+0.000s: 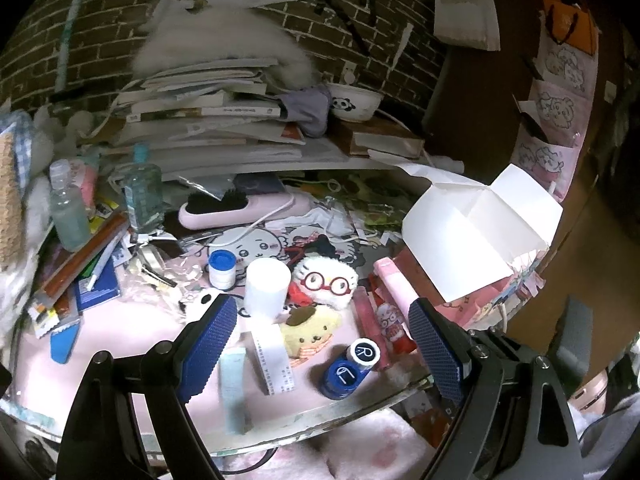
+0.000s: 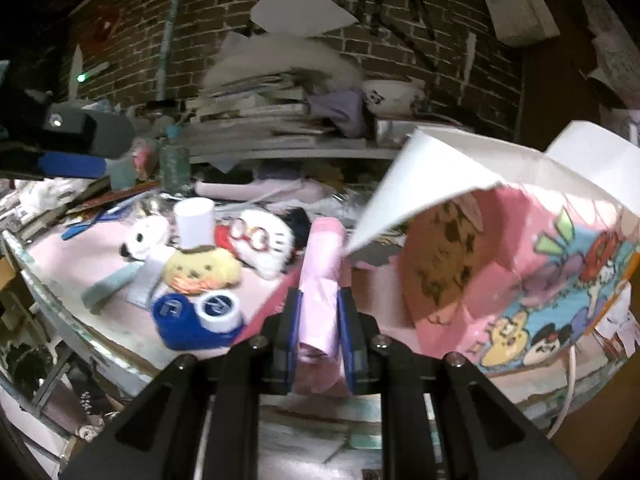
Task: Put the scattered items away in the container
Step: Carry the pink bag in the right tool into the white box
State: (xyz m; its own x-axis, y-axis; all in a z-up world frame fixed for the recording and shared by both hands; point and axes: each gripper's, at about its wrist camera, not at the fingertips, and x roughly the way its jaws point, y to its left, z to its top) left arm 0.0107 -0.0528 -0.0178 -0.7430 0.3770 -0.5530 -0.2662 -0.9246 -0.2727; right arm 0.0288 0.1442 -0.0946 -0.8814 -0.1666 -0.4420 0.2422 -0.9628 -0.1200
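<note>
My right gripper (image 2: pixel 319 296) is shut on a pink tube (image 2: pixel 322 264), gripping its near end just left of the open pink cartoon box (image 2: pixel 520 300) with white flaps (image 1: pixel 480 220). My left gripper (image 1: pixel 324 312) stands open above the pink mat, nothing between its fingers. Under it lie a blue contact lens case (image 1: pixel 348 368), a yellow plush (image 1: pixel 308 328), a white plush with red glasses (image 1: pixel 328 280) and a white cylinder (image 1: pixel 267 284). The right wrist view shows the same lens case (image 2: pixel 196 312) and yellow plush (image 2: pixel 204 268) left of the tube.
A stack of books (image 1: pixel 208 120) with a panda bowl (image 1: pixel 354 102) fills the shelf at the back. Bottles (image 1: pixel 68 212), a pink hairbrush (image 1: pixel 240 206) and stationery crowd the left. The glass table edge (image 1: pixel 280 428) runs close in front.
</note>
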